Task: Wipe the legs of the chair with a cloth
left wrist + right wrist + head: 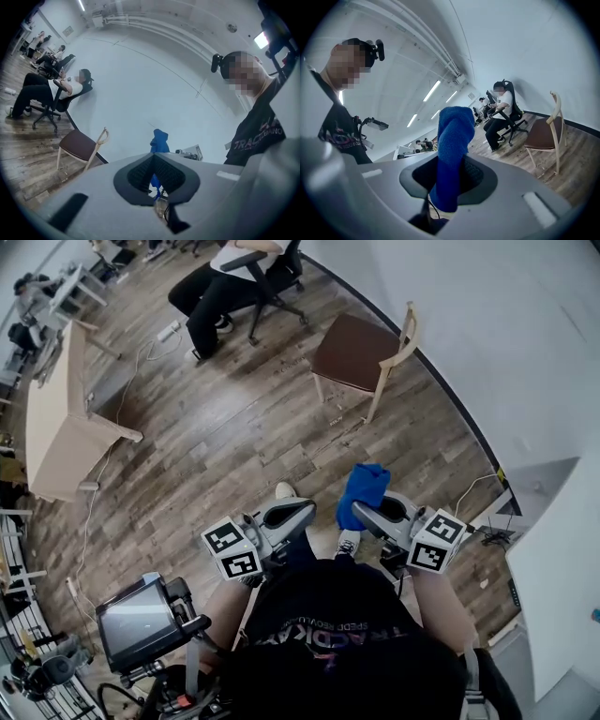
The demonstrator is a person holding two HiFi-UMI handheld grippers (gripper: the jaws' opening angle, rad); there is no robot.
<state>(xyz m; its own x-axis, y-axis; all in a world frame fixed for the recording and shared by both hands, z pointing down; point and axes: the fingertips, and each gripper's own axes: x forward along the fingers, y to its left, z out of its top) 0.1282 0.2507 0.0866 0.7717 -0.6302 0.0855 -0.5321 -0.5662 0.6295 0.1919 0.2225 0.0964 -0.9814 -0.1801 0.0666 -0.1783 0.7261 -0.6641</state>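
A person stands on a wood-plank floor with a handheld gripper in each hand, both raised in front of the torso, side by side and pointing forward and up. The right gripper is clamped on a blue cloth; in the right gripper view the bunched fabric rises upright from between the closed jaws. The left gripper is clenched, its ribbed pads meeting with nothing between them, and the cloth shows just beyond its tips in the left gripper view.

The chair, with a brown seat and a pale wooden frame, stands at the floor's edge along the white wall, well apart from both grippers. Its pale legs rest on the planks, and neither gripper nor the cloth touches them. Farther along the same wall, a second person sits in a black office chair. A light wooden table stands near the floor's opposite edge.
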